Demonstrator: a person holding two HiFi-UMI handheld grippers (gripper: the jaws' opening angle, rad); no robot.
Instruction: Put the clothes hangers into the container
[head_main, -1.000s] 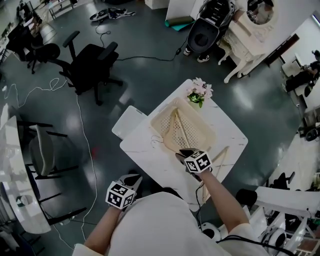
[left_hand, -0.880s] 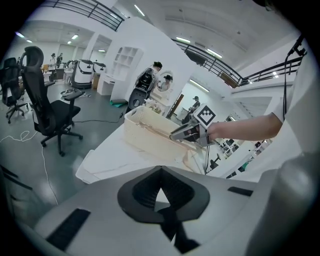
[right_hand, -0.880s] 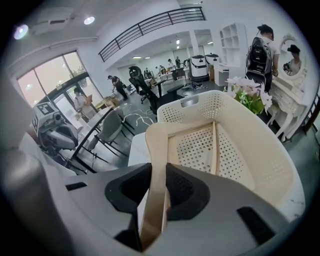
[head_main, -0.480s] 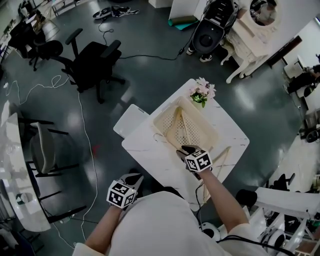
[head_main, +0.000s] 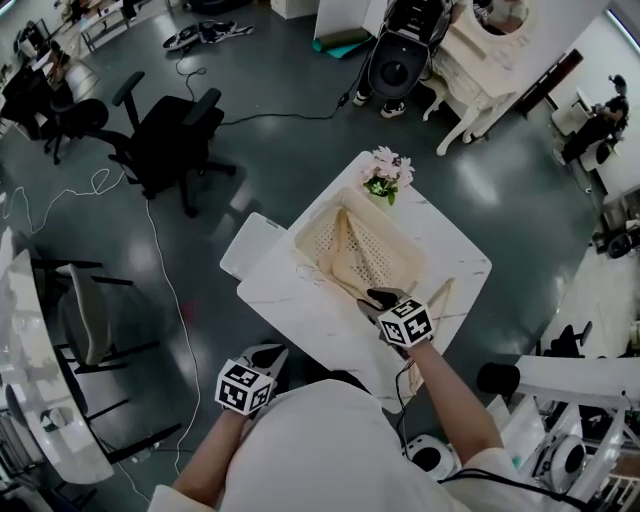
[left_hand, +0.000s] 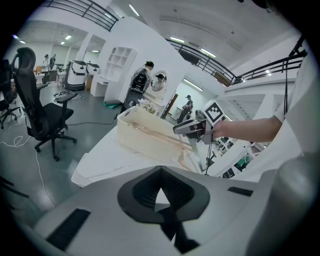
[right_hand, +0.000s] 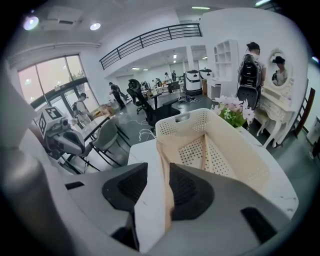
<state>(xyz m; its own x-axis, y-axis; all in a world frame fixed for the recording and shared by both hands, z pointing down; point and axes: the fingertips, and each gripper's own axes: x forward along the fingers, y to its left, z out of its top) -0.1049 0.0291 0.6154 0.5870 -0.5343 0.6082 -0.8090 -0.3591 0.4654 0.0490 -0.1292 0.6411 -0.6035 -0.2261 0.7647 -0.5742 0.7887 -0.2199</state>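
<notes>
Head view | perforated cream basket (head_main: 320, 216) | pale triangular hangers (head_main: 343, 240) | white square table (head_main: 288, 300)

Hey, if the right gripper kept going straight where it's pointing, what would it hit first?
The right gripper, jaws just opened, would likely meet the hanger between them first, then the basket.

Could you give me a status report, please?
Right gripper jaws just opening, hanger loose between them. Left gripper shut, empty. Hanger's far end in container; second hanger on table.

Cream container (head_main: 385, 255) dotted with holes — white marbled table (head_main: 455, 255), pink flowers (head_main: 385, 163).
</notes>
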